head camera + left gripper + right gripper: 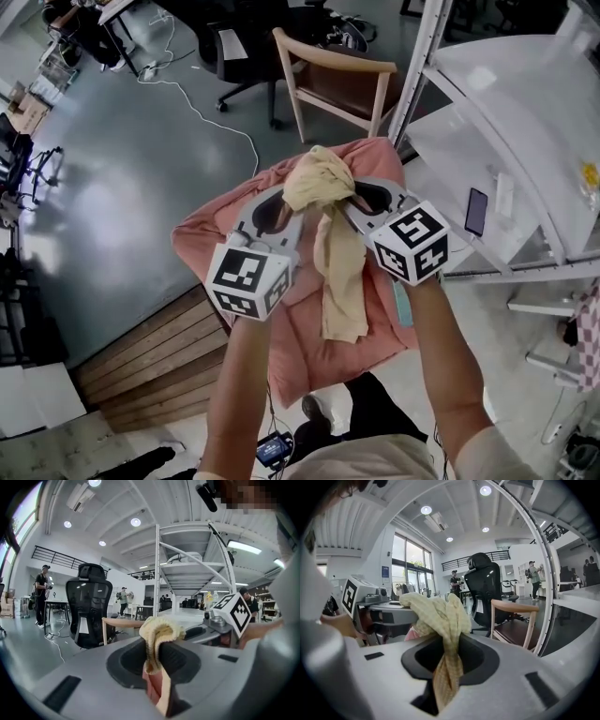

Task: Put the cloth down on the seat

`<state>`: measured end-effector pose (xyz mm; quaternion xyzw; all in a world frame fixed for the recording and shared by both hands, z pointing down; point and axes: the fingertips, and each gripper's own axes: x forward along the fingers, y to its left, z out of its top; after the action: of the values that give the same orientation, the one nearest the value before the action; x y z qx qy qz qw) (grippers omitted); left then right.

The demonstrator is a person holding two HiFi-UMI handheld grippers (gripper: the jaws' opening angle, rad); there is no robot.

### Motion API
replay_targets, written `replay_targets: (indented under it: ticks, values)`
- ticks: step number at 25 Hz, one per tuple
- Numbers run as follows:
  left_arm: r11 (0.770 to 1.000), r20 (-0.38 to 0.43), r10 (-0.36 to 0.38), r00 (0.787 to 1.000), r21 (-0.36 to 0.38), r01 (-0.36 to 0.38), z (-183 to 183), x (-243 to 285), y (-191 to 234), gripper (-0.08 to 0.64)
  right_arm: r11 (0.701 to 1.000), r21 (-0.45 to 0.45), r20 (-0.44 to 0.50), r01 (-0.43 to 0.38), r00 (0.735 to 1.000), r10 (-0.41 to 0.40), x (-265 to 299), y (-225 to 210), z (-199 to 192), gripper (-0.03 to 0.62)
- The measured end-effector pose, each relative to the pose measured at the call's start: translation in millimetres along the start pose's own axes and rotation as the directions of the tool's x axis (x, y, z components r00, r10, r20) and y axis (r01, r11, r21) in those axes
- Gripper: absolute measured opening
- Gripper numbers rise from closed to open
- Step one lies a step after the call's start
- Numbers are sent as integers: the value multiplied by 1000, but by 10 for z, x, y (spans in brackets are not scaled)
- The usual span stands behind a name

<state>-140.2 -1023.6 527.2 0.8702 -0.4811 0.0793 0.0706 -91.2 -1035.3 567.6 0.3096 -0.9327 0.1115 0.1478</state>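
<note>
A pale yellow cloth (321,183) is bunched between my two grippers, and a long tail of it hangs down toward me. My left gripper (296,204) is shut on the bunch's left side, and my right gripper (347,202) is shut on its right side. Both are over the seat, which has a pink cover (220,230). In the left gripper view the cloth (159,629) folds over the jaws of the left gripper (157,657). In the right gripper view the cloth (440,609) is pinched in the jaws of the right gripper (447,654) and trails back through the slot.
A wooden chair (337,80) stands just beyond the seat, with a black office chair (248,47) behind it. A white metal rack (525,122) with a phone (476,211) on it is at the right. A white cable (216,122) lies on the grey floor and wooden boards (150,347) lie at lower left.
</note>
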Motion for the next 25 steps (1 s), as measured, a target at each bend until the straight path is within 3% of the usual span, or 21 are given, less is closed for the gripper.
replay_targets:
  ticks: [14,25]
  values:
    - [995,-82,65,995,-66,-70,-872,688,558,58,999,3,-31,36,999,-36,768,-691,-616,103]
    - [981,-226,119,967,-121,-149,-1728,940,992,58,997,10,-105,80,991,-78,1325,-1051,-1147,106]
